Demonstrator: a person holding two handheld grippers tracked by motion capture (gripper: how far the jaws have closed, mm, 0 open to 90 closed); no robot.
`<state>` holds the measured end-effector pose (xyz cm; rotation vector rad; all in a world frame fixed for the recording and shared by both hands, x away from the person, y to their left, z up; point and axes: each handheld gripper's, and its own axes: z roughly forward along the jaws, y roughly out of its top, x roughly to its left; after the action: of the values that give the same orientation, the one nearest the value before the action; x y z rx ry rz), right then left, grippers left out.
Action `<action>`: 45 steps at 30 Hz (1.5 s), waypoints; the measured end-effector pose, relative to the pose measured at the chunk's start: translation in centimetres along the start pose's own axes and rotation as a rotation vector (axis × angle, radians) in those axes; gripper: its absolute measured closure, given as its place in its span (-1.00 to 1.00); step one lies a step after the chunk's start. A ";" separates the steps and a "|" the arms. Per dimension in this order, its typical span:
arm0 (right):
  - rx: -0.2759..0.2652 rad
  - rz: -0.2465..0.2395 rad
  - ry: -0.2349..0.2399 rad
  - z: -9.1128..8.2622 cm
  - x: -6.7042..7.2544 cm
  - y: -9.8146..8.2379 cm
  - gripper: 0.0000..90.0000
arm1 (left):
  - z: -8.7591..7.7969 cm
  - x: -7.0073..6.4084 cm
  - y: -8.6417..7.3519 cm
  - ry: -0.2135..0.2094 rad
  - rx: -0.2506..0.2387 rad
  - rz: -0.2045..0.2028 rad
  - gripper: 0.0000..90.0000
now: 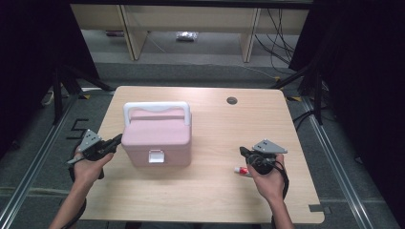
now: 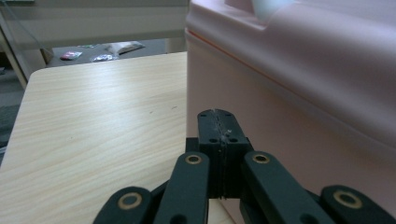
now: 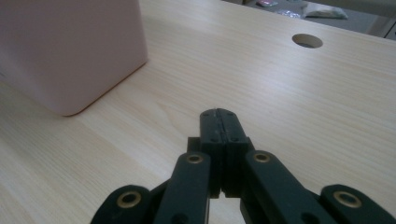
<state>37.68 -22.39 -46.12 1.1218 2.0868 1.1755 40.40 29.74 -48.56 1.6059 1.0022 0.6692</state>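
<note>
Room: a dim workspace with a grey floor, shelving legs and loose cables beyond a pale wooden table (image 1: pixel 210 200) that has a round cable hole (image 1: pixel 231 100) near its far edge.
Box: a pink lidded box (image 1: pixel 156 138) with a white carry handle (image 1: pixel 156 108) folded over the lid and a white front latch (image 1: pixel 155 156); it stands just beside the left gripper's tips and well apart from the right gripper, off toward its far left.
Left gripper: the left gripper (image 1: pixel 116 140) has its jaws pressed together on nothing, the tips close against the box's side wall; whether they touch it I cannot tell.
Right gripper: the right gripper (image 1: pixel 244 152) also has its jaws pressed together and empty, over bare wood.
Small item: a small red-and-white tube (image 1: pixel 242 170) lies on the table just under the right gripper's hand.
Handling: the box looks like stiff moulded plastic with smooth, probably slippery walls, too wide for one pair of jaws; its weight depends on contents I cannot see.
Where to hold: the handle bar is the likeliest grip for lifting, the latch tab for opening, with the other gripper steadying a wall.
</note>
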 end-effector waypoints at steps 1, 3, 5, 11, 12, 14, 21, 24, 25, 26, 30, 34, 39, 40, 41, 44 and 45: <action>0.005 0.010 0.006 0.1 0.2 0.0 1.00 | 0.0 0.0 0.1 -0.003 -0.001 0.003 0.99; 0.013 0.009 0.022 0.3 0.2 0.1 1.00 | 0.2 -0.1 0.3 -0.011 -0.002 0.015 0.99; 0.019 0.018 0.021 0.3 0.4 0.2 1.00 | 0.4 -0.2 0.4 -0.029 -0.011 0.021 0.99; 0.009 -0.013 0.031 0.5 0.5 0.4 1.00 | 0.7 -0.4 0.9 -0.019 0.003 0.043 0.99; 0.009 -0.007 0.033 0.4 0.5 0.4 1.00 | 0.7 -0.4 1.0 -0.017 0.006 0.045 1.00; 0.009 0.001 0.041 0.5 0.6 0.4 1.00 | 0.9 -0.5 1.1 -0.020 0.007 0.048 1.00; 0.019 -0.006 0.048 0.6 0.9 0.5 1.00 | 1.9 -1.6 1.4 -0.042 0.018 0.074 0.99; 0.022 -0.023 0.047 0.6 1.1 0.5 1.00 | 2.6 -2.4 1.7 -0.058 0.020 0.089 0.99; 0.038 -0.012 0.066 0.7 1.3 0.5 1.00 | 2.8 -2.7 1.8 -0.058 0.026 0.097 0.99; 0.042 -0.022 0.069 0.6 1.4 0.5 1.00 | 3.1 -3.0 1.8 -0.070 0.022 0.105 0.99; 0.042 -0.025 0.072 0.6 1.6 0.4 1.00 | 4.0 -4.1 2.2 -0.091 0.028 0.137 0.99; 0.040 -0.019 0.060 0.6 1.0 0.2 1.00 | 4.7 -5.1 2.5 -0.108 0.033 0.156 0.99; 0.030 -0.021 0.037 0.6 0.7 0.0 1.00 | 5.5 -6.0 2.6 -0.119 0.033 0.139 0.99; 0.042 -0.003 0.055 0.6 0.8 0.0 1.00 | 5.6 -6.1 2.7 -0.115 0.041 0.150 0.99; 0.042 0.007 0.058 0.6 0.9 0.0 1.00 | 5.8 -6.3 2.7 -0.123 0.035 0.146 0.99; 0.031 -0.021 0.048 0.5 0.6 0.2 1.00 | 6.2 -6.9 2.9 -0.127 0.044 0.147 1.00; 0.026 -0.020 0.046 0.5 0.6 0.2 1.00 | 6.4 -7.1 2.9 -0.134 0.047 0.147 0.99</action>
<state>37.82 -21.58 -46.24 1.0933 2.1487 1.1781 43.03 20.27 -46.95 1.7538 0.8135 0.6318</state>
